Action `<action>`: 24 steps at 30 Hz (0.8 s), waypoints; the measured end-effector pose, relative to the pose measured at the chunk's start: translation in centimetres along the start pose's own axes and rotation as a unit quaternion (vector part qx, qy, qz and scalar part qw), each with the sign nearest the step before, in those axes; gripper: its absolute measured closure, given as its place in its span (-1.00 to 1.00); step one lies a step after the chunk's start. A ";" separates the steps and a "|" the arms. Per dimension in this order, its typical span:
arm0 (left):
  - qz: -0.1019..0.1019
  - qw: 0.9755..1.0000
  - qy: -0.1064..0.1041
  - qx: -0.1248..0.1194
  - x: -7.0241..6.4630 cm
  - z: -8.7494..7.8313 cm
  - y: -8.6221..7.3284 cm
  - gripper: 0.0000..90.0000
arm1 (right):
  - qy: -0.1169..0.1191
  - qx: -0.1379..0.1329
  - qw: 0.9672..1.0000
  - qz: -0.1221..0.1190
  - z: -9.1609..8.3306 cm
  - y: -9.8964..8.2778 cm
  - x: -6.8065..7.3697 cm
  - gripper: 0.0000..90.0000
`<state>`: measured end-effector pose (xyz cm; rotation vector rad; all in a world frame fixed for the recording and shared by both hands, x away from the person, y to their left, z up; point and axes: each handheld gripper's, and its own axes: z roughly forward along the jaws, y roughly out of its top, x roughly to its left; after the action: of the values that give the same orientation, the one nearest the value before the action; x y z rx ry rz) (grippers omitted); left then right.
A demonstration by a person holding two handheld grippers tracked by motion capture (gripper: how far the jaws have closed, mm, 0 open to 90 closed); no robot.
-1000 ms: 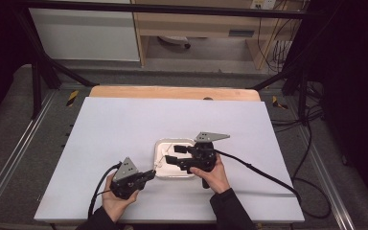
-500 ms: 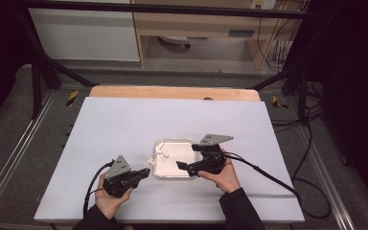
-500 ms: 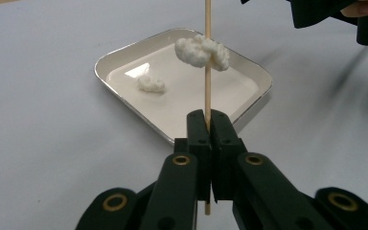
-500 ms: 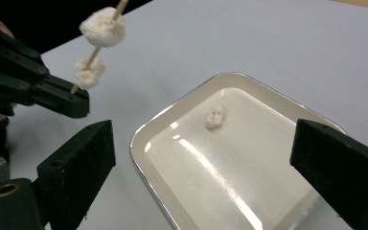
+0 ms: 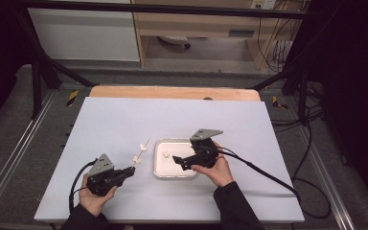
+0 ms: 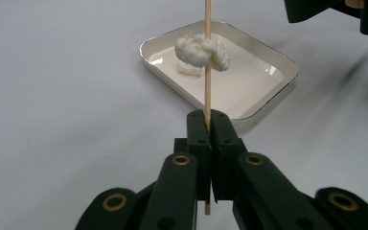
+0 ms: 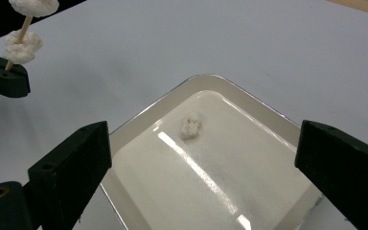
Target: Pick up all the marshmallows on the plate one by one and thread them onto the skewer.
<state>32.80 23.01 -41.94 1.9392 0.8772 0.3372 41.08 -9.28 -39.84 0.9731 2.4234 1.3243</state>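
Left gripper (image 5: pixel 130 171), near table edge: jaws pressed together on a wooden skewer (image 6: pixel 207 86) carrying white puffy pieces (image 6: pixel 202 50), held above the white table (image 5: pixel 124 124) just left of the tray. Right gripper (image 5: pixel 177 160), over the white rectangular tray (image 5: pixel 159 171): jaws have just been opening and stand spread wide, nothing between them. One loose white piece (image 7: pixel 190 124) lies inside the tray, beyond the jaws. Wooden board (image 5: pixel 172 92) along the far table edge

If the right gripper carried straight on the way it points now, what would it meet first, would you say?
Most likely the lone white piece in the tray, which lies ahead between the open right gripper jaws; depth is hard to judge.
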 end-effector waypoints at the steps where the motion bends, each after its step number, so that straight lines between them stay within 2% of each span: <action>1: -0.001 1.000 0.001 0.001 0.1 0.0 0.0 0.97 | 0.000 0.003 1.000 -0.004 0.5 0.2 0.1 -0.84; 6: -0.003 1.000 0.002 0.003 0.3 0.1 -0.2 0.97 | -0.009 0.030 0.999 -0.022 3.0 0.8 0.6 -0.73; 11: -0.004 1.000 0.002 0.003 0.4 0.2 -0.2 0.97 | -0.005 0.033 0.999 -0.025 5.1 1.2 0.7 -0.48; 14: -0.005 1.000 0.002 0.003 0.4 0.2 -0.2 0.97 | -0.002 0.032 0.999 -0.017 6.0 1.1 0.4 -0.33; 18: -0.004 1.000 0.000 0.003 0.4 0.3 -0.2 0.97 | -0.009 0.062 0.997 -0.044 7.2 0.9 0.6 -0.15; 24: -0.002 1.000 -0.001 0.005 0.2 0.4 -0.3 0.97 | -0.014 0.084 0.994 -0.064 8.3 0.2 0.7 0.19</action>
<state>33.03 22.96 -42.40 1.9467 0.8833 0.3278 44.56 -3.20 -44.29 0.8514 2.5618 1.0719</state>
